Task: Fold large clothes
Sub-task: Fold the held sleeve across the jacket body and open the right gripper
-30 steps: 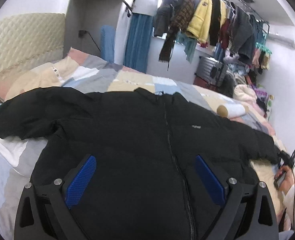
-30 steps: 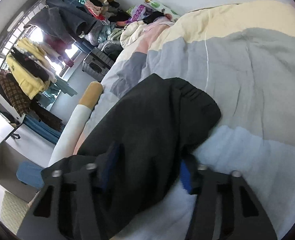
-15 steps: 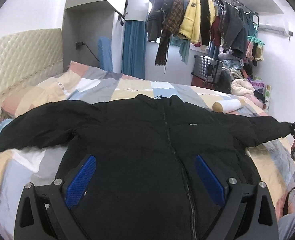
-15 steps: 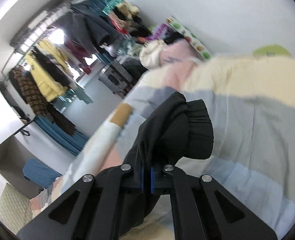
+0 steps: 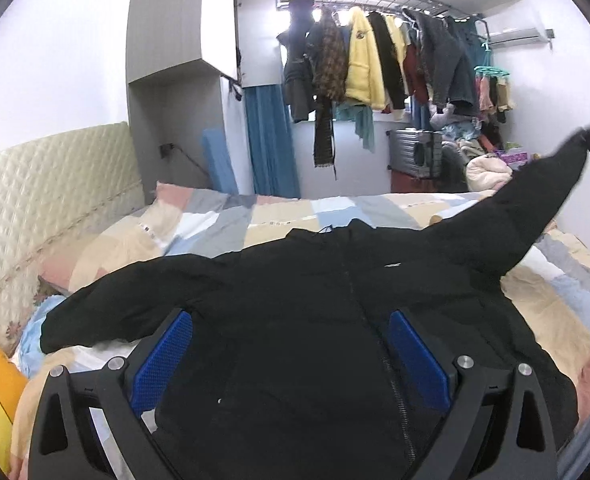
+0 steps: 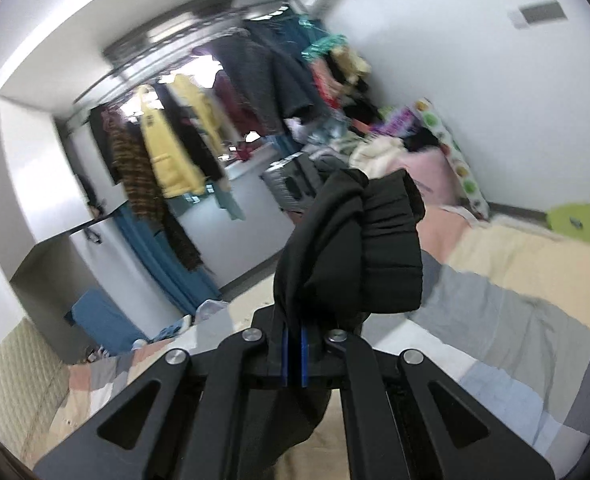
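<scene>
The black padded jacket (image 5: 335, 320) was found spread front-up on the patchwork quilt (image 5: 279, 216), collar toward 12 o'clock and zip running down the middle. 1 sleeve (image 5: 119, 304) was laid flat toward 9 o'clock in the left wrist view. The other sleeve (image 5: 535, 208) was raised off the bed toward 2 o'clock, its cuff (image 6: 387, 248) held aloft.

The right gripper (image 6: 293, 356) was seen closed hard on the fabric just behind that cuff, the blue pads (image 6: 285, 356) almost meeting with cloth pinched between them. A second before, its jaws stood apart either side of the sleeve as it lay on the quilt; they were closed within that second, and the cuff was then carried well clear of the bed. In the left wrist view the same sleeve, earlier flat at 3 o'clock, was observed drawn up into a taut diagonal.

The left gripper (image 5: 291, 364) was held over the lower front of the jacket with its jaws wide apart and nothing between them; contact with the cloth could not be confirmed.

It was judged that the 1st fold had begun: the sleeve was secured and could next be carried across the chest toward 9 o'clock. The body was still unfolded. A thin pinch on slippery padding was noted as a risk of slipping.

A rail of hanging clothes (image 5: 375, 68) and a quilted headboard (image 5: 35, 200) were recorded beyond the bed.
</scene>
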The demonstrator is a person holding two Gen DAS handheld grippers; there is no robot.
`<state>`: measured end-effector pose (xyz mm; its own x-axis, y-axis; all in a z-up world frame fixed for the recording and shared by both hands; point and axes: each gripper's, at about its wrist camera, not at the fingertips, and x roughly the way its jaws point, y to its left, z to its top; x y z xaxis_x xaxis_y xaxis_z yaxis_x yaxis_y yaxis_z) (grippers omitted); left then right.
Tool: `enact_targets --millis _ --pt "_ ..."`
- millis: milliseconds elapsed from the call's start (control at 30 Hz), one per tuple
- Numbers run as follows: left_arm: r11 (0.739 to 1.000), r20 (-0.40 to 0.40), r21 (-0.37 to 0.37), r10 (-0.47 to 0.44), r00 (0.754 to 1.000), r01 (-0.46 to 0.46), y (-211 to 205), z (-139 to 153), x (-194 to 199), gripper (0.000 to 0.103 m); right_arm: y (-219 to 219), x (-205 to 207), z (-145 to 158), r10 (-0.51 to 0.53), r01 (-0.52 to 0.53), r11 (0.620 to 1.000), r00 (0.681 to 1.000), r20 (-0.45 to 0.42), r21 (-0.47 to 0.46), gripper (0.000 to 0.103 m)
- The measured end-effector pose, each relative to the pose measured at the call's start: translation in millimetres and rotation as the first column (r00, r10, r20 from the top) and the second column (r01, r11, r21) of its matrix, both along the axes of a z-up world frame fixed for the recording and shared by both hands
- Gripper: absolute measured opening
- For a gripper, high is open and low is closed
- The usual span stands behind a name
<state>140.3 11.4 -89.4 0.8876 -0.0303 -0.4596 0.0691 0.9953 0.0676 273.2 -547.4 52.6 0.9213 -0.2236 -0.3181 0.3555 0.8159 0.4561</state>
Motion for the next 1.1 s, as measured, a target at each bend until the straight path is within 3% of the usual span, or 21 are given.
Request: enact_targets --millis 67,167,233,500,633,767,967,1100 --pt "1.0 -0.004 -0.014 0.013 1.0 -0.013 -1 -4 -1 0.1 25 6 16 0.026 -0.026 0.999 1.0 -0.003 -0.036 0.004" --pt "0.992 -0.088 -0.123 -0.008 0.996 -0.003 8 -18 8 0.1 64 16 38 0.075 -0.073 0.995 0.997 0.018 -0.072 0.004" --pt "0.987 -0.114 -0.158 -0.005 0.994 -0.013 16 -21 11 0.1 93 23 49 0.098 -0.095 0.989 0.995 0.014 -0.109 0.004" --pt "0.981 -0.097 -0.168 0.084 0.992 -0.1 51 -22 17 0.1 200 51 61 0.163 -0.162 0.96 0.986 -0.011 -0.228 0.004" --pt "0.974 -0.103 -0.195 0.1 0.99 -0.119 68 -28 24 0.1 280 60 50 0.216 -0.216 0.899 0.975 -0.043 -0.381 0.004" --pt "0.975 -0.081 -0.17 0.128 0.988 -0.141 82 -34 27 0.1 354 70 33 0.311 -0.311 0.844 0.948 -0.074 -0.436 0.004" --pt "0.981 -0.044 -0.098 0.162 0.986 -0.166 99 -46 39 0.1 436 83 -19 0.448 -0.451 0.786 0.887 -0.113 -0.423 0.004" --pt "0.98 -0.047 -0.1 0.166 0.985 -0.17 113 -53 46 0.1 474 95 -62 0.521 -0.535 0.758 0.841 -0.147 -0.373 0.004"
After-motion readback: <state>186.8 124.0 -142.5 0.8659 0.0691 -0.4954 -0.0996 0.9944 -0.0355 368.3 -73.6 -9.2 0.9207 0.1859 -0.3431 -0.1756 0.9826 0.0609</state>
